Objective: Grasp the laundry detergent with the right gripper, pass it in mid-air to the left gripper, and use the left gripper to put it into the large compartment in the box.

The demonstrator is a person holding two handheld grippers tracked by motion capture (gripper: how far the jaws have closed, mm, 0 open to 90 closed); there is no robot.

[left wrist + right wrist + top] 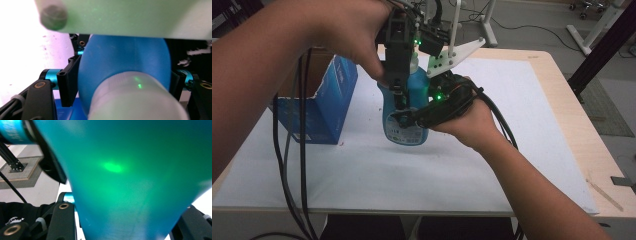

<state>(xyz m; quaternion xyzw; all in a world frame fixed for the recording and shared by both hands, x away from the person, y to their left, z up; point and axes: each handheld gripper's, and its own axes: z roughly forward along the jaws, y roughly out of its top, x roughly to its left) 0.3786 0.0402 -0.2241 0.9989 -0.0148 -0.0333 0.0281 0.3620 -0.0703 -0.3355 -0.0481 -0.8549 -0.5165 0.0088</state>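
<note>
1. Two hand-held grippers meet on one blue bottle (406,112) standing upright at the centre of the high view, on the white table (512,165), with an open blue box (319,100) just to its left.

2. From the lower right of that frame, the right gripper (412,117) reaches in level and clamps the bottle's body; in the right gripper view the blue-green wall (140,177) sits tight between its black jaws, closed as far as the bottle lets them.

3. From the top of the frame, the left gripper (398,75) points down over the bottle's neck. In the left gripper view the pale cap (136,97) and blue shoulder (125,58) lie between its jaws, which stand partly closed; whether the pads already press on the cap or neck cannot be told.

4. Judged from this, the step in hand is taking hold of the cap while the other gripper steadies the bottle, most likely to unscrew it.

5. That next move calls for the left jaws to bite squarely on the cap, not the shoulder below it, then a twist about the bottle's upright axis, with the right grip firm enough to stop the body turning or tipping toward the box.
</note>
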